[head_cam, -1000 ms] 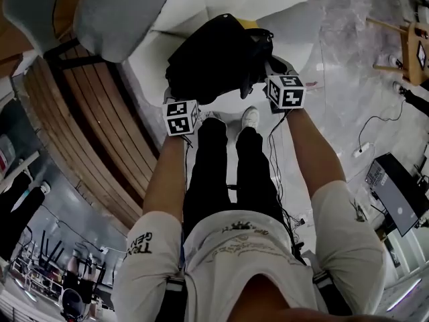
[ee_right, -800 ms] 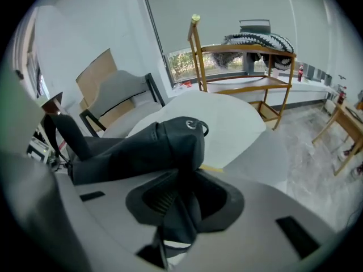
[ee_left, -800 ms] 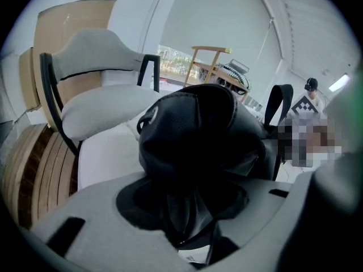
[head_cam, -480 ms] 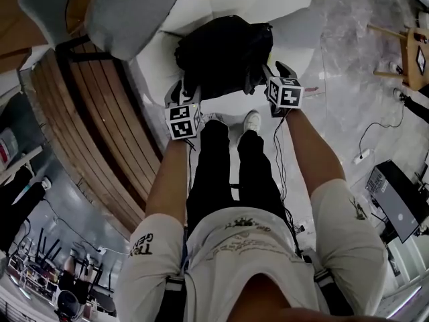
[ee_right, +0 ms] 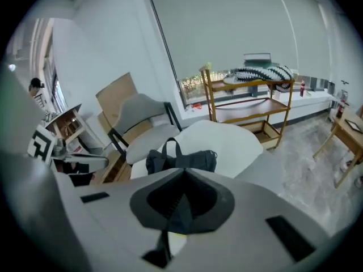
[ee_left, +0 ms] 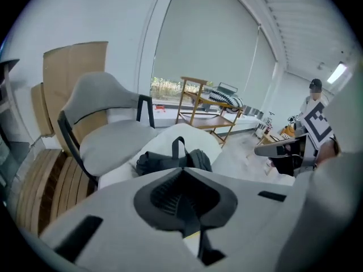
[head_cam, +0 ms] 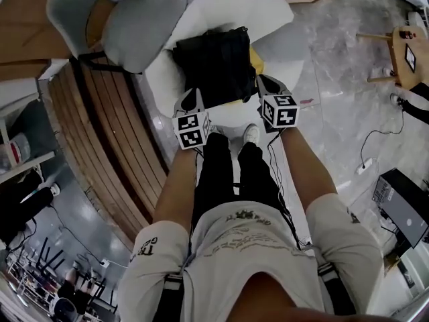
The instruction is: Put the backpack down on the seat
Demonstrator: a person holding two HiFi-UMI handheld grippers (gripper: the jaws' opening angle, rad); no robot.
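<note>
The black backpack (head_cam: 214, 66) lies on the white seat (head_cam: 268, 12), its carry handle standing up. My left gripper (head_cam: 190, 103) hangs just off the bag's near left corner, apart from it. My right gripper (head_cam: 269, 87) is beside its near right corner, also clear of it. In the left gripper view the backpack (ee_left: 170, 160) sits beyond my left gripper (ee_left: 182, 173), whose jaws are closing together on nothing. The right gripper view shows the backpack (ee_right: 181, 158) past my right gripper (ee_right: 184, 173), its jaws likewise closing on nothing.
A grey chair (head_cam: 141, 25) stands close to the left of the white seat. Wooden slats (head_cam: 100, 133) run along the floor on the left. The person's feet (head_cam: 249, 119) are at the seat's front edge. A wooden shelf trolley (ee_right: 249, 95) stands behind; a small wooden table (head_cam: 412, 45) is far right.
Both grippers held the backpack at the seat's front edge; now it rests further back on the seat. They have let go, pulled back toward the person and closed.
</note>
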